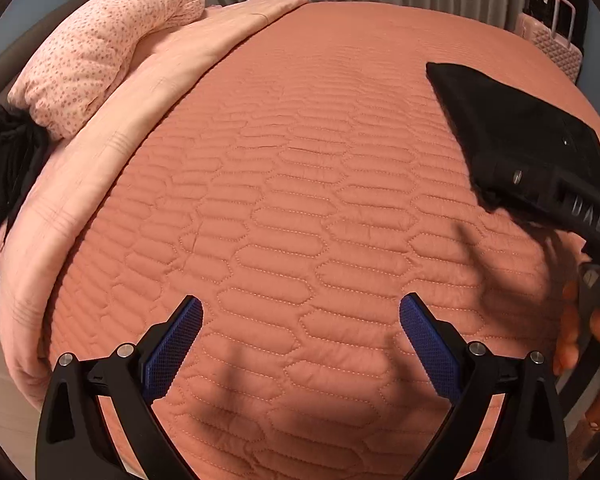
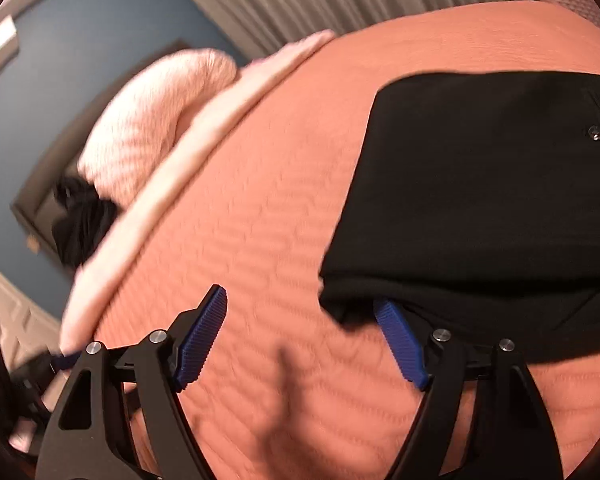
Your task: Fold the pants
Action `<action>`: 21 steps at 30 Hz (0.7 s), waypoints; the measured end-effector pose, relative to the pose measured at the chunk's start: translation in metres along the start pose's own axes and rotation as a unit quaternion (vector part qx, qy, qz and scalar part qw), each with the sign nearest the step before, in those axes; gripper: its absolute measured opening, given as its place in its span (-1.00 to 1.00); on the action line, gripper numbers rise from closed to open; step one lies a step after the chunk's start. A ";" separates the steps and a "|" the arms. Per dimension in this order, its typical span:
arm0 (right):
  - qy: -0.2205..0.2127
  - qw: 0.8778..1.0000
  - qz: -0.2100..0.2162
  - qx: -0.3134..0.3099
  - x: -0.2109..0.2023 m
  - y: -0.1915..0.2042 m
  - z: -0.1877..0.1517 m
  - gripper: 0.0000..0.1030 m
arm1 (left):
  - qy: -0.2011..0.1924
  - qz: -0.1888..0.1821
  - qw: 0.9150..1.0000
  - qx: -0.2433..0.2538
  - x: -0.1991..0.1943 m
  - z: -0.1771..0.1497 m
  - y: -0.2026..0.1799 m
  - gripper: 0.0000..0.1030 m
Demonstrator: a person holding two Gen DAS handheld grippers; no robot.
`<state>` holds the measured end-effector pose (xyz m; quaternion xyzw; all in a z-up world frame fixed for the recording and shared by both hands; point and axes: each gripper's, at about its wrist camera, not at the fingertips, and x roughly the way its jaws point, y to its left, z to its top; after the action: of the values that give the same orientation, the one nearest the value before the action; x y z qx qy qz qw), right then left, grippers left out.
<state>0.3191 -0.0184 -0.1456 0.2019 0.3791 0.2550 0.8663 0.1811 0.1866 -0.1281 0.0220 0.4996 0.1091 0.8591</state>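
Left gripper point(image 1: 300, 344): fingers spread wide over bare quilt, holding nothing. Right gripper point(image 2: 302, 340): fingers parted, one blue pad point(image 2: 400, 344) at the near edge of the black pants point(image 2: 480, 184), not clamping. Pants lie as a compact folded rectangle on the bed point(image 1: 280, 160); folding appears essentially complete

Matt black cloth pants point(image 2: 480, 184) on a quilted, stitched, faintly sheeny salmon bedspread point(image 1: 300, 200)
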 end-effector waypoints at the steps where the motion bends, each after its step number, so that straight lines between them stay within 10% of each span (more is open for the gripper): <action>1: 0.015 1.000 -0.001 0.005 0.010 -0.001 0.002 0.45 | -0.002 -0.002 1.000 -0.005 -0.002 -0.001 0.002 0.90; 10: 0.018 0.998 0.001 0.064 0.036 0.010 0.011 0.48 | -0.024 0.006 1.000 -0.009 -0.010 0.004 0.019 0.90; 13: 0.066 0.994 -0.033 -0.080 0.043 0.034 0.004 0.48 | -0.018 0.008 1.000 -0.019 -0.007 0.011 0.023 0.90; 17: 0.041 0.998 0.007 -0.037 -0.031 0.001 0.014 0.44 | -0.029 -0.007 1.000 -0.010 -0.005 0.037 0.016 0.90; 21: -0.042 0.992 -0.120 0.025 -0.131 -0.087 0.051 0.61 | -0.037 -0.097 0.995 0.004 0.004 0.082 -0.025 0.90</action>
<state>0.3061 -0.1730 -0.0881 0.1872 0.3703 0.1314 0.9003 0.2579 0.1693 -0.0941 -0.0189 0.4680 0.0224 0.8832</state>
